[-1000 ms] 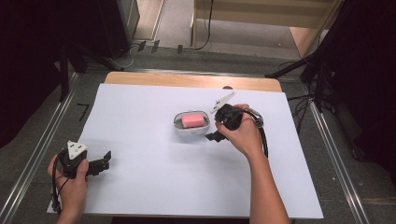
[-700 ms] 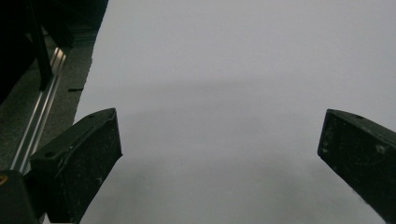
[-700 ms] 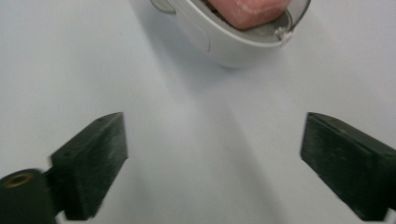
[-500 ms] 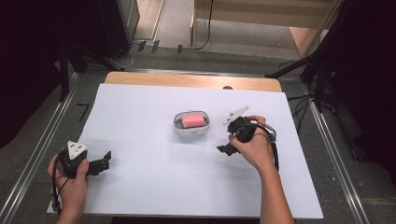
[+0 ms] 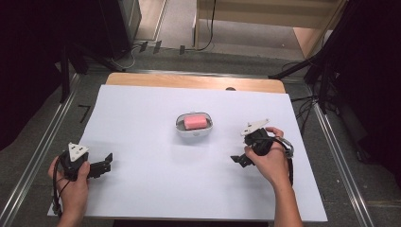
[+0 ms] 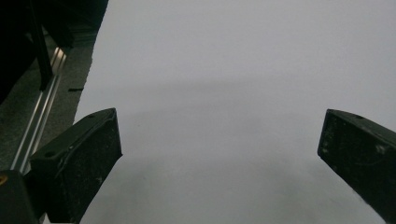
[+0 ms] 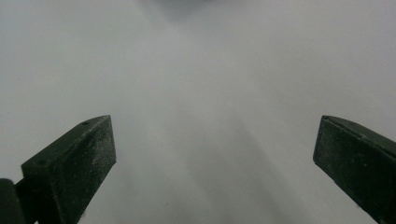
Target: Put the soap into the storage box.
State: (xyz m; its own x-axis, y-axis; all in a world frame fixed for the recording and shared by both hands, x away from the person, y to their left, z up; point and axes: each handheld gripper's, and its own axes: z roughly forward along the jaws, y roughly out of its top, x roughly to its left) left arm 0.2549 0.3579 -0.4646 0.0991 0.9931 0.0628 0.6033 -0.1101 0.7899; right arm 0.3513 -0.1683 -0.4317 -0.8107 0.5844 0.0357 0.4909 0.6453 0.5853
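Table [image 5: 189, 81]: wooden top, visible as a strip along the far edge. White sheet [image 5: 156, 184] covers the remainder. One white dish [image 5: 194, 131] stands directly on the sheet near centre; a pink block [image 5: 196, 121] lies inside it. Metal rails [image 5: 38, 156] run alongside

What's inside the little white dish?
A pink block lies inside the dish, covering most of its middle. What is under the block, on the dish's bottom, is covered and cannot be seen.
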